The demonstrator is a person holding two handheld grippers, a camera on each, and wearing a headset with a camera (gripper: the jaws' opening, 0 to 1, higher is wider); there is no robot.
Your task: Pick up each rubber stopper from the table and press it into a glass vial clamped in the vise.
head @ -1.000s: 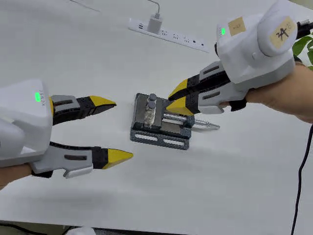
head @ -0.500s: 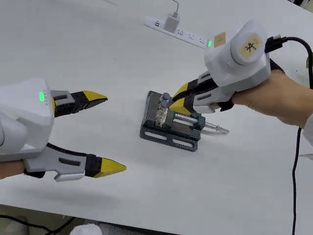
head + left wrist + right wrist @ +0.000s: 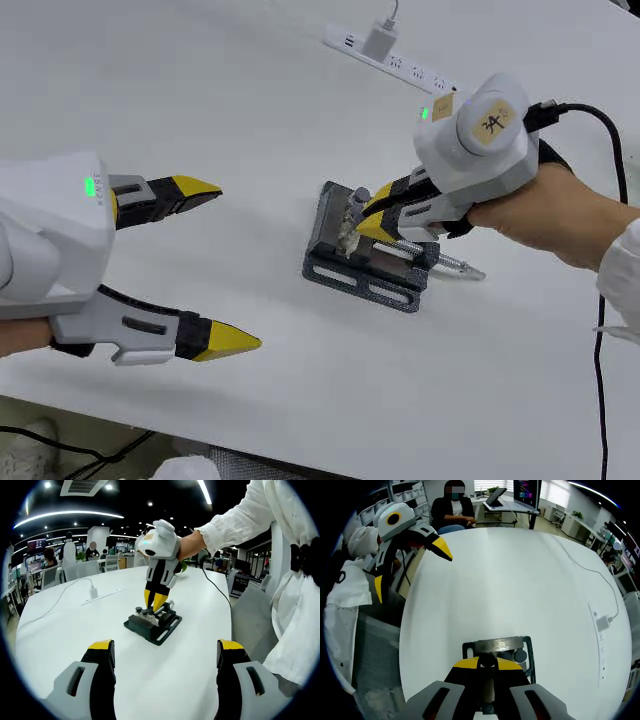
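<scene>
A small black vise (image 3: pixel 362 275) stands on the white table and clamps glass vials (image 3: pixel 347 238) between its jaws. One grey rubber stopper (image 3: pixel 360 195) sits on top of a vial at the far end. My right gripper (image 3: pixel 366 220) points down over the nearer vial, its yellow tips shut on a dark rubber stopper (image 3: pixel 487 661), beside the other stopper (image 3: pixel 520 656). My left gripper (image 3: pixel 225 265) hovers wide open and holds nothing, to the left of the vise (image 3: pixel 152 625). It faces the right gripper (image 3: pixel 156 600).
A white power strip (image 3: pixel 390 55) with a plugged charger lies at the far side of the table. A black cable (image 3: pixel 608 300) hangs down at the right. The vise's screw handle (image 3: pixel 455 265) sticks out to the right. The table's near edge (image 3: pixel 330 462) runs below the left gripper.
The right gripper has come down and in from beside the vise, and its tips now sit over the nearer vial. The left gripper has stayed open. The head camera has shifted.
</scene>
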